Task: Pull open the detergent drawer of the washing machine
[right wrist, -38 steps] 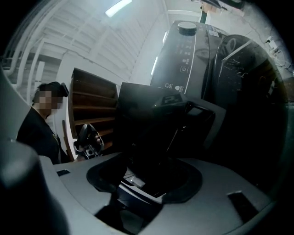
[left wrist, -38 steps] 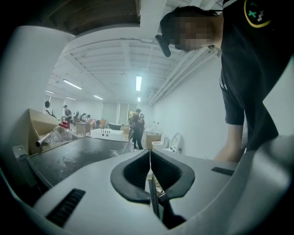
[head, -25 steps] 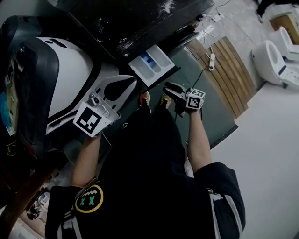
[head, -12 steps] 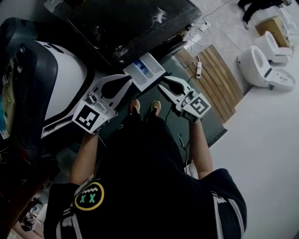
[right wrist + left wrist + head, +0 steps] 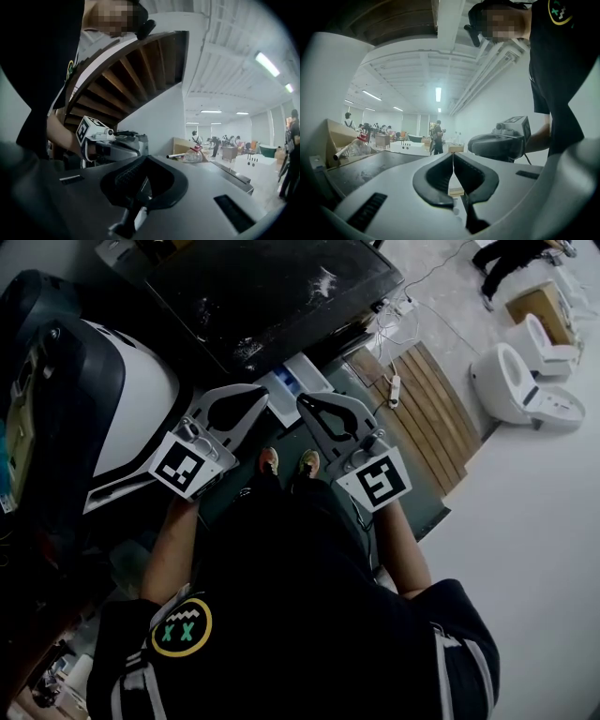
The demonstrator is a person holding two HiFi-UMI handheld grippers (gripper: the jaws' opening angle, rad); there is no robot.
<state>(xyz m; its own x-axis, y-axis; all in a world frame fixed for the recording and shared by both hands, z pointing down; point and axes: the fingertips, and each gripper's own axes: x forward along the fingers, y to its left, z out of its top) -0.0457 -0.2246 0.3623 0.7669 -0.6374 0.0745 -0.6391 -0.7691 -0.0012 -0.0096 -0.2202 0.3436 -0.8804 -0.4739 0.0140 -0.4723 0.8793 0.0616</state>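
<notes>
drawer (image 5: 296,381) is jutting open at twelve o'clock; left tool (image 5: 259,397) and right tool (image 5: 307,404) are both pressing together, empty, so a careless swing risks knocking it shut.

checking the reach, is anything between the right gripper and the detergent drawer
Nothing visible. The right gripper, its jaws just closed on nothing, is held in open air. In the head view its tip sits right beside the drawer, which already stands pulled out, with no other thing between them.
</notes>
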